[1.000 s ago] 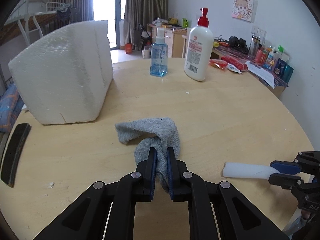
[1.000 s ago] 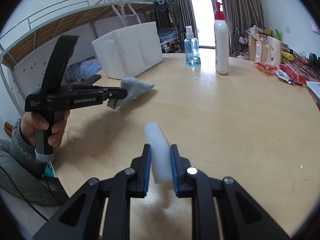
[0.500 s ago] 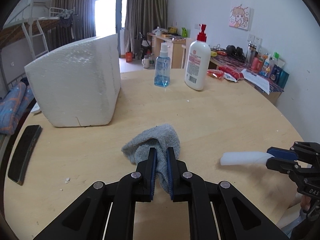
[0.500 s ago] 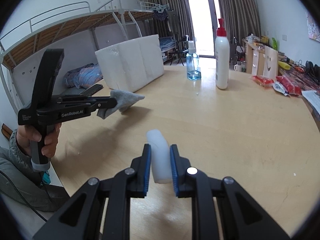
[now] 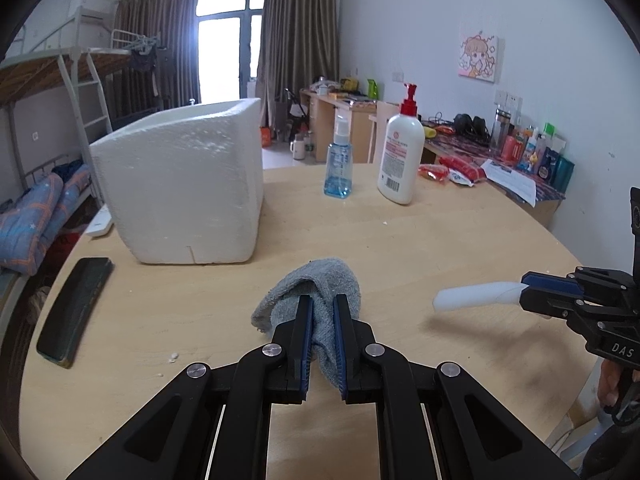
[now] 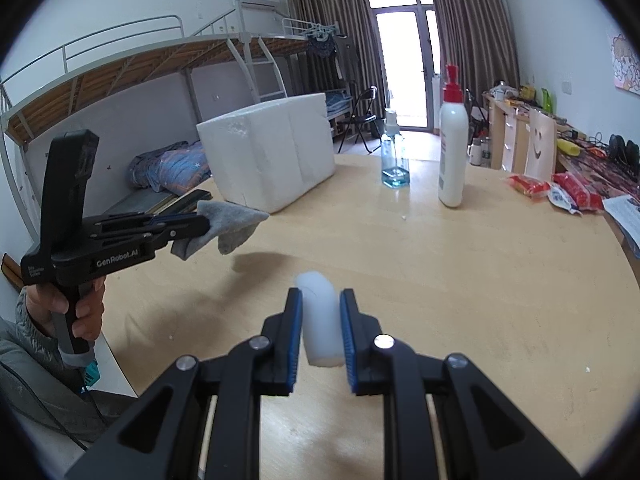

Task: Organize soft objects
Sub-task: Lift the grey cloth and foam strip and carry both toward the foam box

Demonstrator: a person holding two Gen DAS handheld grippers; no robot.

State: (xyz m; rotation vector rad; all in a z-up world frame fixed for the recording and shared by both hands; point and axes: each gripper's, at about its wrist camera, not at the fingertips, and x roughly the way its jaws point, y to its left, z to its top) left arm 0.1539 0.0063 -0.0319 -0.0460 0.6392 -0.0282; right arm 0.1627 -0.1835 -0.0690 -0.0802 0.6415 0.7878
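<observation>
Left gripper (image 5: 320, 334): I have it clamped tight on the grey cloth (image 5: 320, 292), which hangs clear above the table (image 5: 440, 240).
Right gripper (image 6: 320, 328): I hold it narrow, squeezing the white foam piece (image 6: 320, 320) in the air over the near table edge.
Cloth handling: I judge it light and limp; it droops on both sides of the pads, so a pinch at the bunched middle suits it.
Foam handling: it looks light and springy; I would grip its end gently to avoid crushing it.
Likely target: the white foam box (image 5: 180, 188), far left, apparently open on top.
Room: bare table lies between me and the box; the spray bottle (image 5: 338, 164) and lotion bottle (image 5: 400, 160) stand well apart to its right, and a dark flat object (image 5: 74, 312) lies near the left edge.
</observation>
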